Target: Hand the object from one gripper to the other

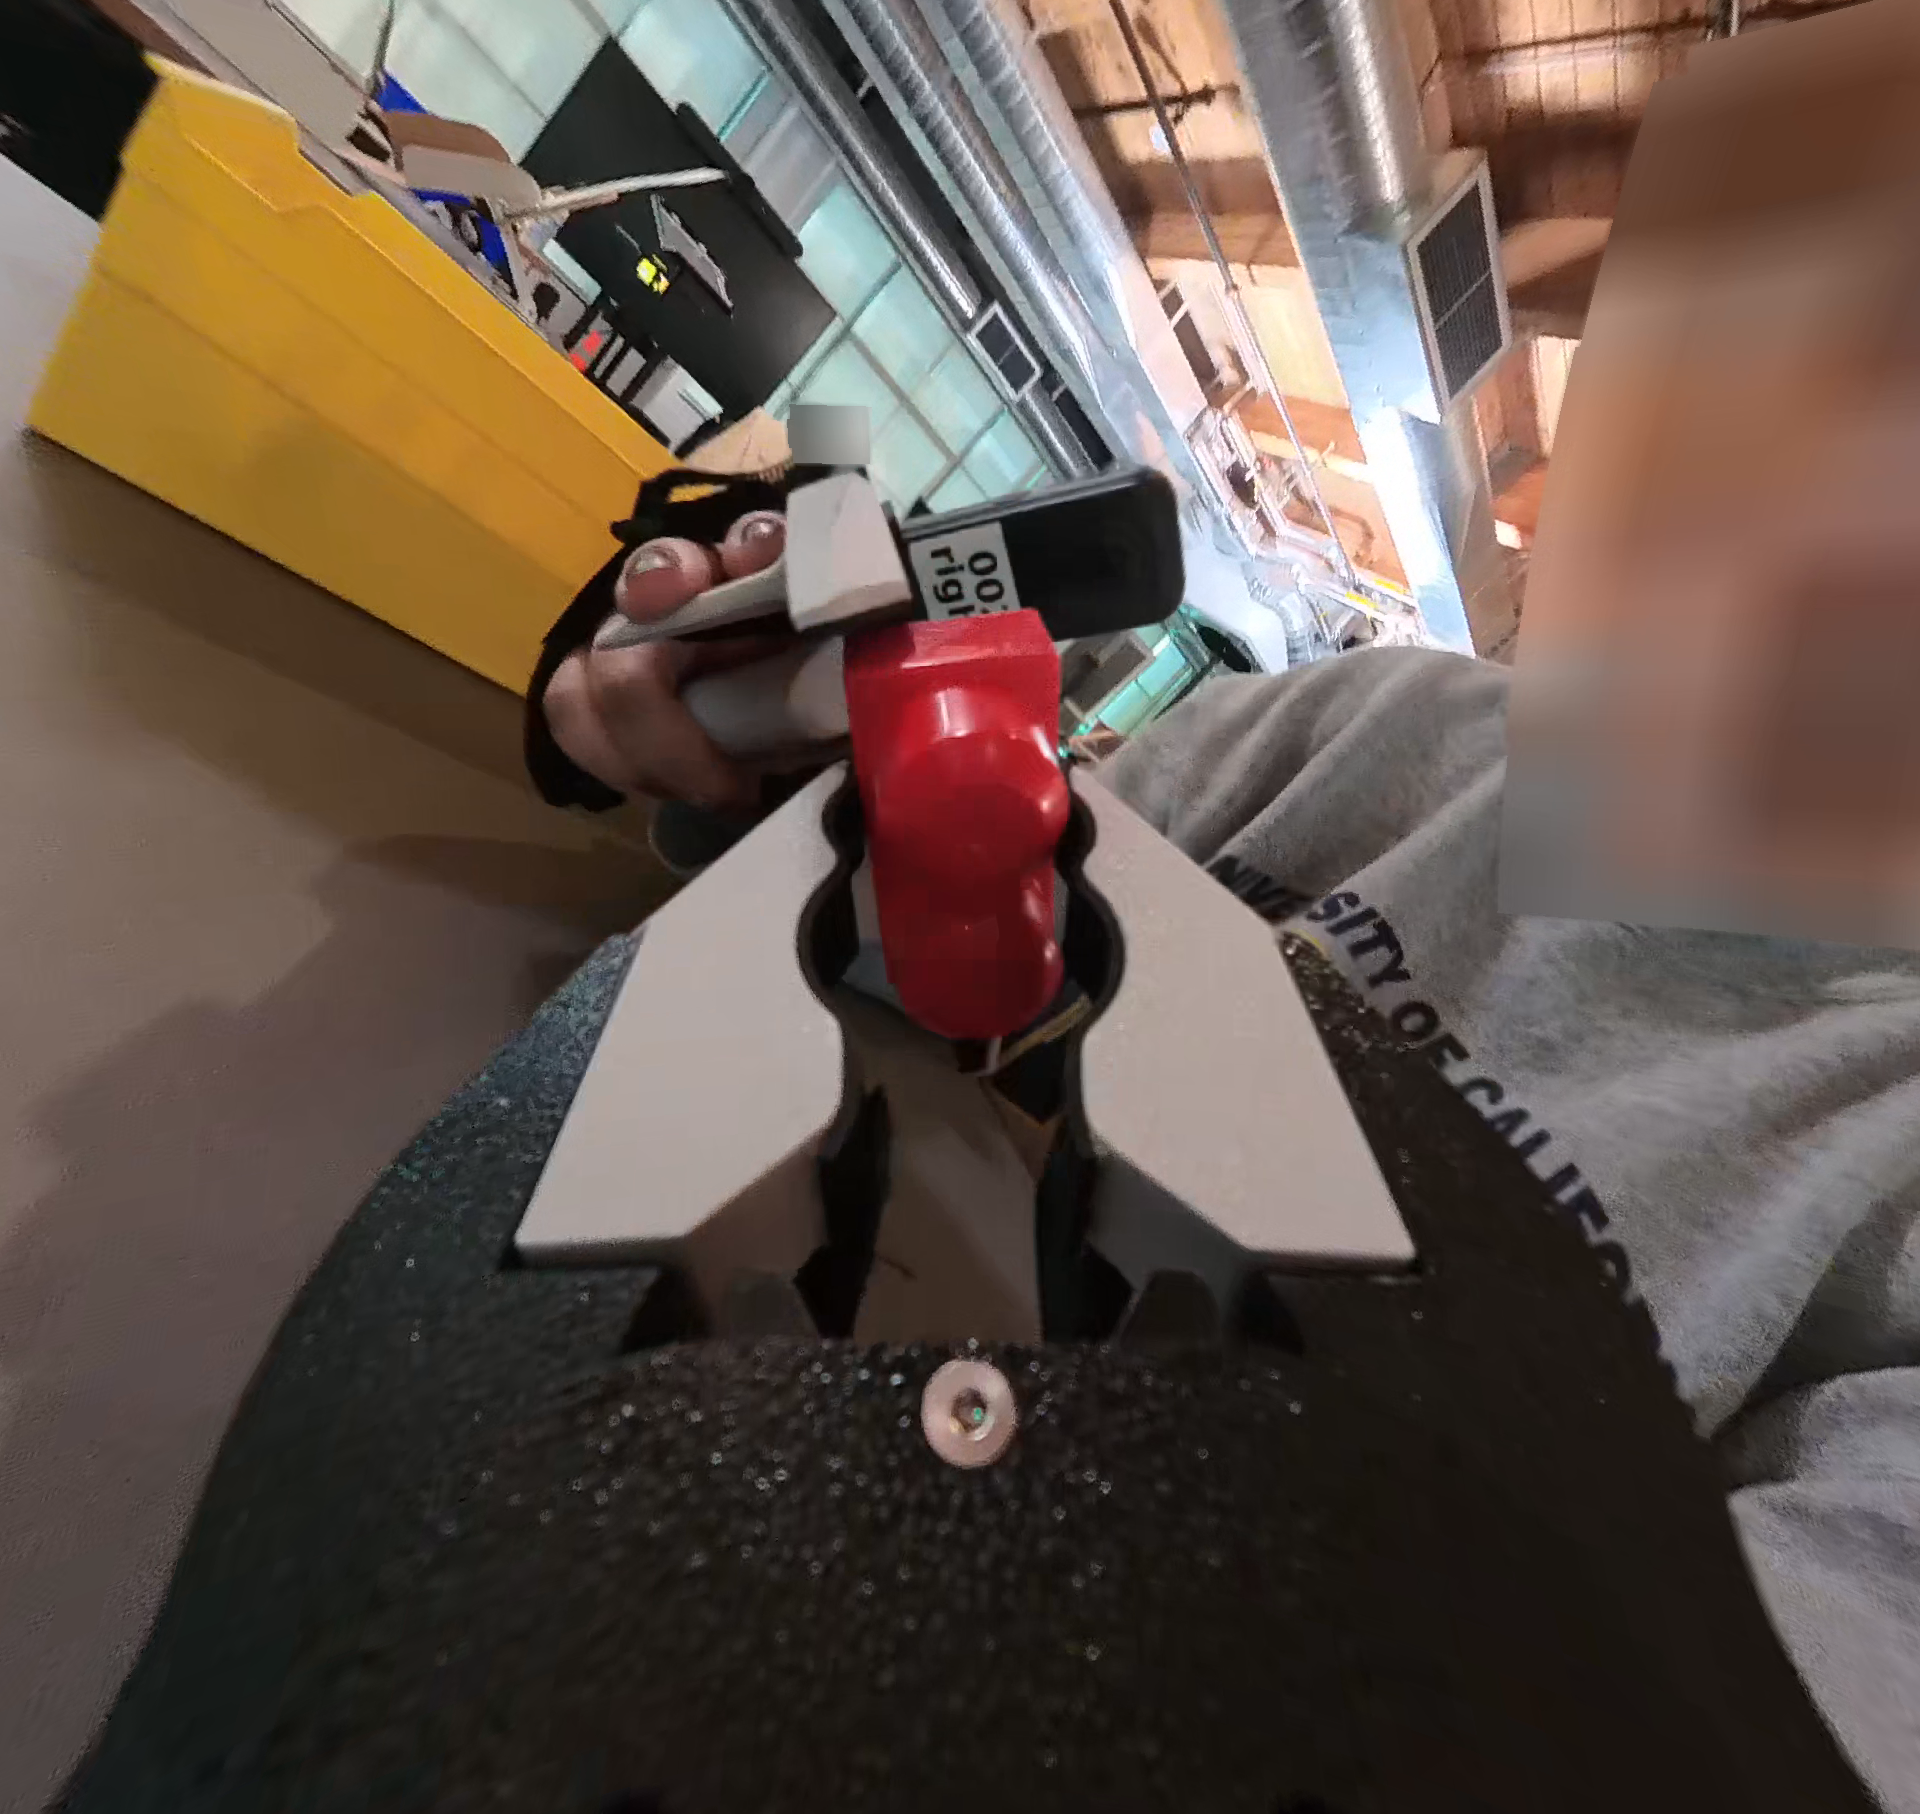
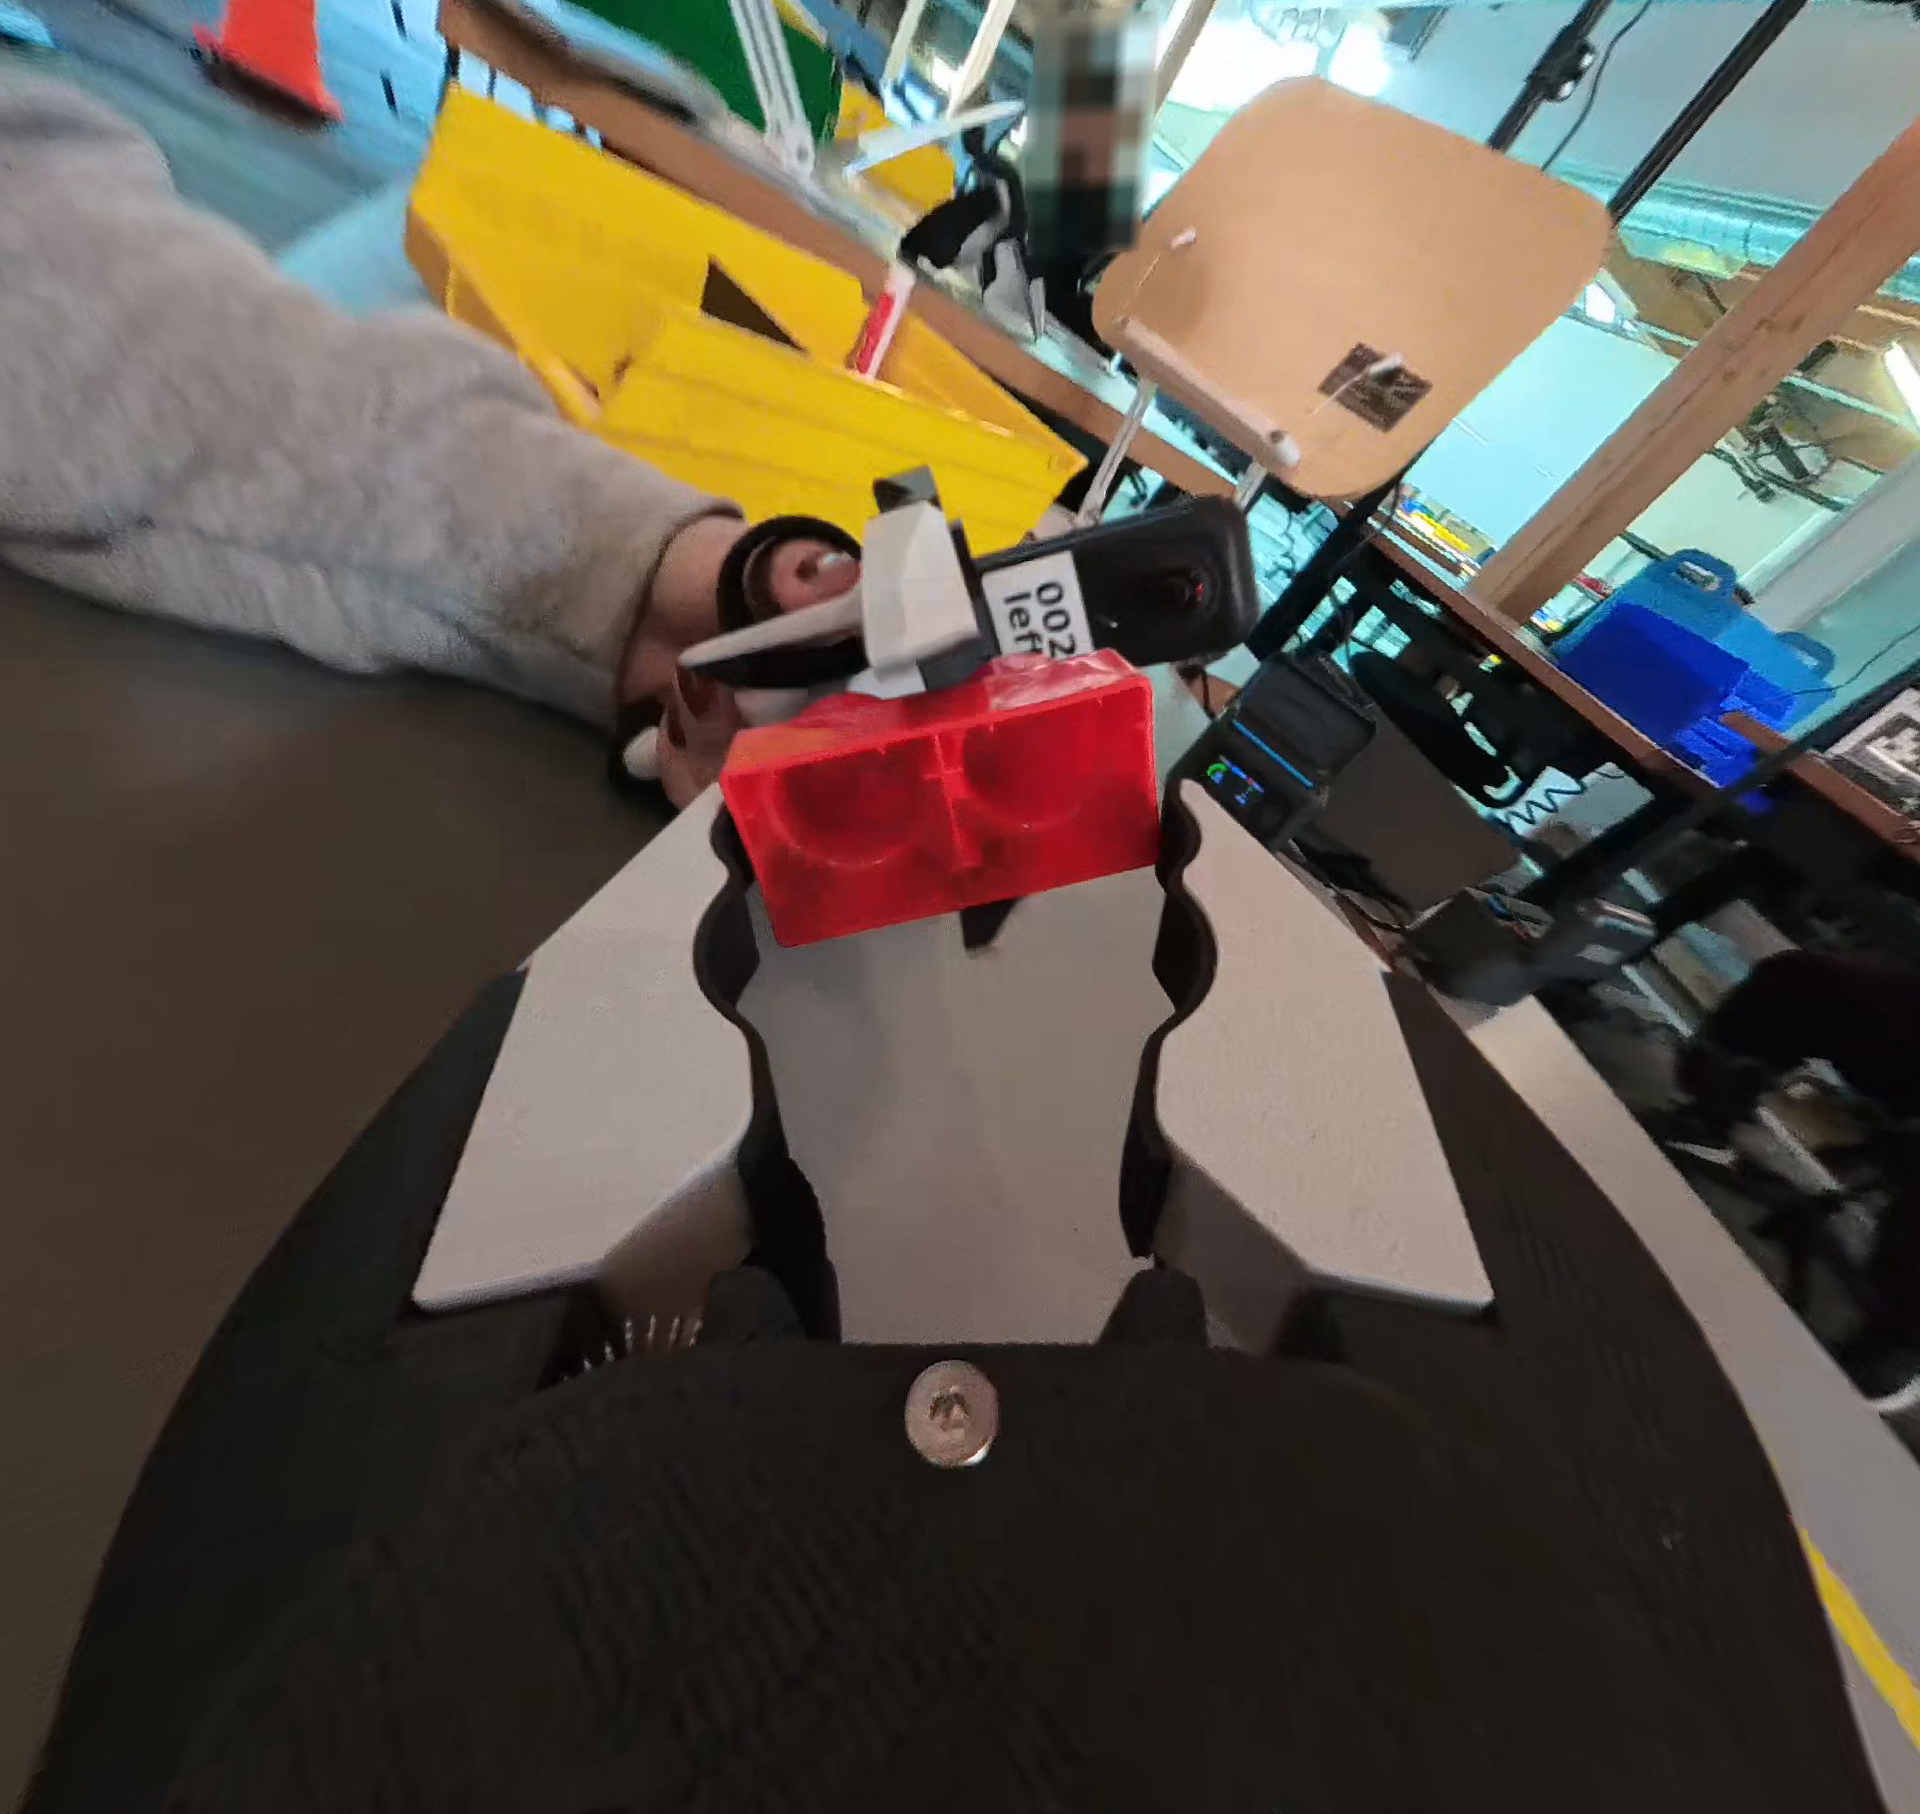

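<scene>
A red two-stud brick [image 1: 961,829] sits between the fingertips of my left gripper [image 1: 956,788], which is shut on its sides and holds it above the table. In the right wrist view I see the brick's hollow underside [image 2: 935,808]. My right gripper [image 2: 940,814] is wide open, with one fingertip at each end of the brick; I cannot tell whether they touch it. The right gripper also shows in the left wrist view [image 1: 831,621], just beyond the brick. The left gripper shows behind the brick in the right wrist view [image 2: 920,601].
Stacked yellow bins [image 1: 312,362] [image 2: 727,382] stand on the brown table [image 1: 208,881] behind the grippers. The person's grey sweatshirt [image 1: 1558,1089] and sleeve [image 2: 260,414] are close by. A wooden chair [image 2: 1351,278], a blue bin [image 2: 1683,663] and an orange cone [image 2: 270,8] stand farther off. The grippers are tip to tip, or close to it.
</scene>
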Demonstrator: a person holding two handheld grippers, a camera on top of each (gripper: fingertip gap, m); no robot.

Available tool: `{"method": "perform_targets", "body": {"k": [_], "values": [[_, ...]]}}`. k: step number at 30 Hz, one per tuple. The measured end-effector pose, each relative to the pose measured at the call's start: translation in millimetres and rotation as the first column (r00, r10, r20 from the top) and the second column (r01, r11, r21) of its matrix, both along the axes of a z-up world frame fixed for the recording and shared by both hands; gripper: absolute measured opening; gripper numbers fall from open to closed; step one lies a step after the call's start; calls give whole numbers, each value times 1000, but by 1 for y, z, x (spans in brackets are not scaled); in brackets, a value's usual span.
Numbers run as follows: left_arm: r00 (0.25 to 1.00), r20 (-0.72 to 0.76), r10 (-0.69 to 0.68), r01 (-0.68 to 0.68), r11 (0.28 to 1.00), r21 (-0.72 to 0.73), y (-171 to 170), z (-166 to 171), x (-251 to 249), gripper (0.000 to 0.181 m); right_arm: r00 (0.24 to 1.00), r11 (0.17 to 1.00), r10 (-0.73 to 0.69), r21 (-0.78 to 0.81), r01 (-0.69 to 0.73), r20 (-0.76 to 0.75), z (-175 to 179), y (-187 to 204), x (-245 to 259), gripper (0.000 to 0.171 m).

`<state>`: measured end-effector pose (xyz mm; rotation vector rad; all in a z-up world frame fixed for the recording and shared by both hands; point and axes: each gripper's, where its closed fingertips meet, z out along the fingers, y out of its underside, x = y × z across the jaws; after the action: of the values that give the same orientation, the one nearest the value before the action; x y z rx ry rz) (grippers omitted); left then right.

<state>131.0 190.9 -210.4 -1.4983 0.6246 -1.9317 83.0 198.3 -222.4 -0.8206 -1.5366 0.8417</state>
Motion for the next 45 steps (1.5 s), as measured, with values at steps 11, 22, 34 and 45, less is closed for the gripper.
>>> {"method": "perform_targets", "body": {"k": [11,22,34,45], "values": [[761,-186,621,-396,673,624,45,-5,-30,33,1000,721,19,-692,-8,8,7,30,2,89],[29,-275,961,348,248,904,80,-63,-50,33,976,686,-107,-697,210,188,-21,44,-8,50],[604,-400,689,-278,653,704,49,-24,-38,84,995,809,-24,-583,78,100,-12,42,11,40],[988,82,133,-109,961,-254,28,4,-39,36,991,938,-123,320,132,-51,2,11,2,41]]}}
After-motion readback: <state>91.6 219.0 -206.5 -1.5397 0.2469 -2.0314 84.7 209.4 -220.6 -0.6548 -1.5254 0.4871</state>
